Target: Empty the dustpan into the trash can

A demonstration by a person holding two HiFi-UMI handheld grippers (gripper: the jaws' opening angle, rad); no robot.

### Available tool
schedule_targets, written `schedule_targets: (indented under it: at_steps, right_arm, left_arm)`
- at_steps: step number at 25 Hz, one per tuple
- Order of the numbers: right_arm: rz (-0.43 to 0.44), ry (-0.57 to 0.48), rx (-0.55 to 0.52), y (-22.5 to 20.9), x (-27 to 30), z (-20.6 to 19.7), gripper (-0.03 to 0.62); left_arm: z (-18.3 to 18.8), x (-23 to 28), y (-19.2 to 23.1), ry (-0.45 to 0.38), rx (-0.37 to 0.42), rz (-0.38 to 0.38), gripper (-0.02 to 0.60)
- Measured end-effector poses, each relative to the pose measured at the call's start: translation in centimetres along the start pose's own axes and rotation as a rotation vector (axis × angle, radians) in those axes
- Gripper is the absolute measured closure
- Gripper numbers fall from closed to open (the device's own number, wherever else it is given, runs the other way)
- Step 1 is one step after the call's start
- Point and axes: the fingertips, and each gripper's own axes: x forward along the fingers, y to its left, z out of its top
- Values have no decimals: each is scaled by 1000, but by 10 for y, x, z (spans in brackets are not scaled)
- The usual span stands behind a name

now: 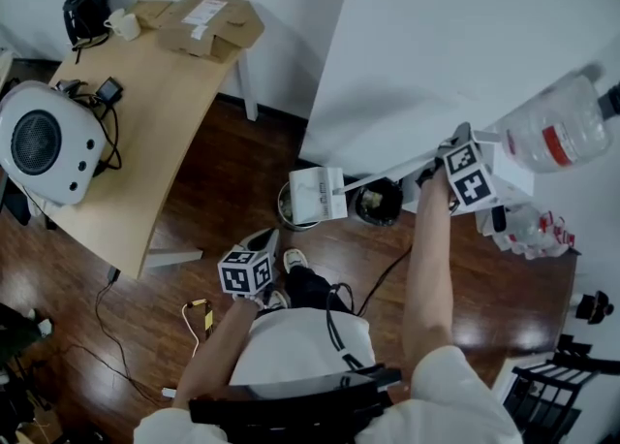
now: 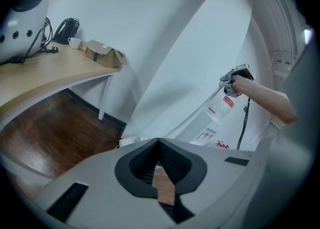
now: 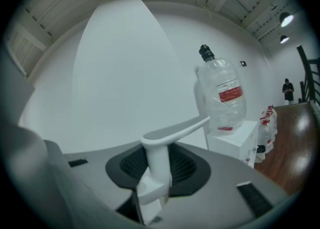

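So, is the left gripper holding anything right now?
No, the left gripper has its jaws closed tip to tip, with nothing between them.

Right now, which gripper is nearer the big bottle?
Right. The right gripper is close beside the big bottle, jaws on the dustpan handle; the left gripper is far off, low by the shoe.
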Motion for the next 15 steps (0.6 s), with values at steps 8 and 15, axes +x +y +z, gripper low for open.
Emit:
schedule_targets:
  at_steps: [8,15]
  right_arm:
    - [-8,-53,3,4,4,13,473]
    - [88,-127,-56,27,-21,-1,474]
  left_arm:
    - [1,10,-1,20,-7,-13,581]
    - [-7,8,2,30,-24,-10,581]
